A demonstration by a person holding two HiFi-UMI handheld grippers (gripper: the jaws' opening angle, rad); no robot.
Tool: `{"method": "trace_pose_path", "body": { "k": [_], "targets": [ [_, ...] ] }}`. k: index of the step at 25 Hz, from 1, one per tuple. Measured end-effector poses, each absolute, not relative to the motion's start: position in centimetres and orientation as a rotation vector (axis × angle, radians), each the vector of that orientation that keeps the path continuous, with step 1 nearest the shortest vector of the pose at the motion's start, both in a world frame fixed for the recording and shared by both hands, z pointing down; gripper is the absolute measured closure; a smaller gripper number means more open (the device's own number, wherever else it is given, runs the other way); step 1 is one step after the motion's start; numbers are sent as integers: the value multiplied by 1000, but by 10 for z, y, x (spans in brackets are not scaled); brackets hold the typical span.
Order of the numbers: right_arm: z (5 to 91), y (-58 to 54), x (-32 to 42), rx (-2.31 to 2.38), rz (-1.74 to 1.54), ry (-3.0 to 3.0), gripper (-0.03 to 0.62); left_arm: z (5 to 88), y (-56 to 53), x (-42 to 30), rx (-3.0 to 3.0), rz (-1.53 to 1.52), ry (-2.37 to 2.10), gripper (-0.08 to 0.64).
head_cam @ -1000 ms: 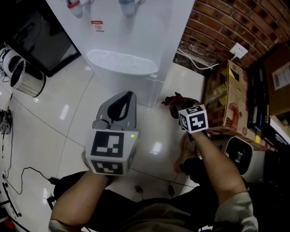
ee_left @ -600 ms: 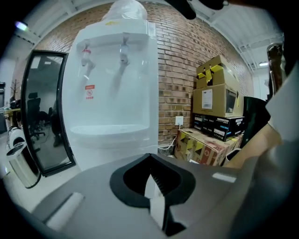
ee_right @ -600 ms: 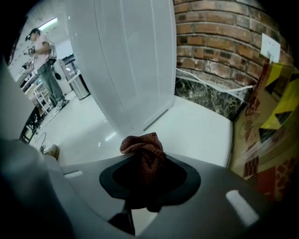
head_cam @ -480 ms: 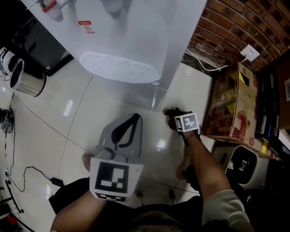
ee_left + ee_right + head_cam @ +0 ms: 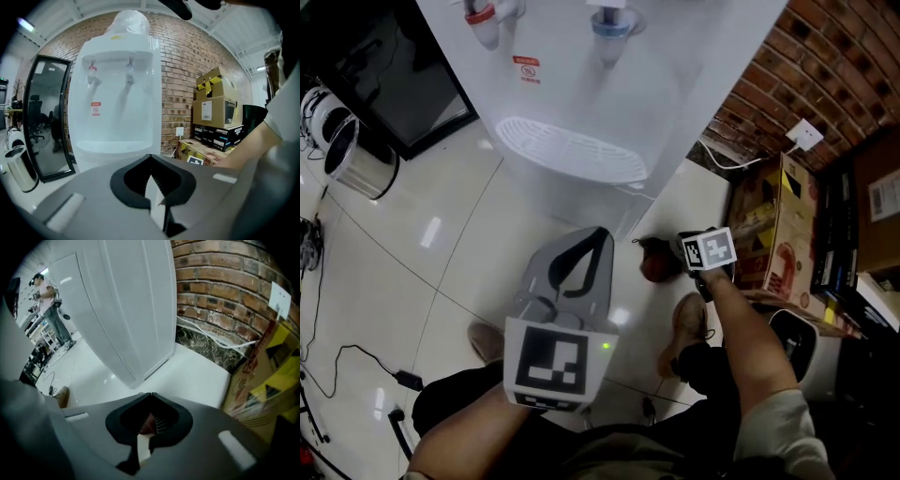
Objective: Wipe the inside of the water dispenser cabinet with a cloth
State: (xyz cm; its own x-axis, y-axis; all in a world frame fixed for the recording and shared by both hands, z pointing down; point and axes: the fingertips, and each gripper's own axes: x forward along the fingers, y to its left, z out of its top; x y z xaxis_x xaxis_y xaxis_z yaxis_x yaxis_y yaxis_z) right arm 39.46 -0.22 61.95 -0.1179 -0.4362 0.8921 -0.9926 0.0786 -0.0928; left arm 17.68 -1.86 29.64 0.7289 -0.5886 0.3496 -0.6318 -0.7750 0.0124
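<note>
Cloth [image 5: 654,263], dark reddish-brown and crumpled, sits bunched at the tip of my right claw [image 5: 149,395], low by the glossy white tile floor [image 5: 422,272]. That claw's jaws have just been closing and now pinch a red fold of it between their ribbed black pads. My left claw [image 5: 151,157] is closed tight with nothing in it, its smooth grey shells meeting at a point.

Ahead of both claws stands the white smooth-plastic water dispenser [image 5: 581,94]. It has a red-collared tap [image 5: 480,12] and a blue-collared tap [image 5: 609,20] above a curved, slotted drip tray [image 5: 572,150]. A small red-and-white label [image 5: 526,67] sits between, its print too small for me to read.

Right of the right claw I see a rough red brick wall [image 5: 806,66], a square white wall socket [image 5: 804,133] and a printed cardboard box [image 5: 773,220].
</note>
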Motion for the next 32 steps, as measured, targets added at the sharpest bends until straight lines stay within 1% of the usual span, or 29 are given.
{"method": "trace_pose_path", "body": {
  "k": [3, 6, 11, 14, 18, 22, 25, 28, 32],
  "targets": [
    [567, 1, 410, 1446, 906, -1704, 578, 281, -10, 178, 2819, 427, -978, 560],
    [502, 7, 409, 1515, 795, -1806, 580, 269, -4, 175, 2844, 379, -987, 560],
    [391, 35, 399, 1620, 499, -1891, 580, 259, 4, 179, 2867, 325, -991, 560],
    [312, 59, 379, 1786, 400, -1981, 580, 252, 13, 190, 2907, 302, -963, 560],
    [227, 90, 363, 2115, 367, -2119, 580, 249, 24, 192, 2911, 293, -954, 560],
    [204, 116, 357, 2259, 271, -2159, 580, 234, 34, 194, 2911, 227, -942, 560],
    [189, 121, 341, 2236, 194, -2253, 581, 220, 41, 192, 2924, 165, -945, 560],
    [183, 128, 327, 2189, 97, -2233, 581, 218, 40, 186, 2935, 168, -994, 560],
    [181, 127, 325, 2173, 88, -2225, 581, 216, 36, 187, 2914, 157, -1019, 560]
  ]
}}
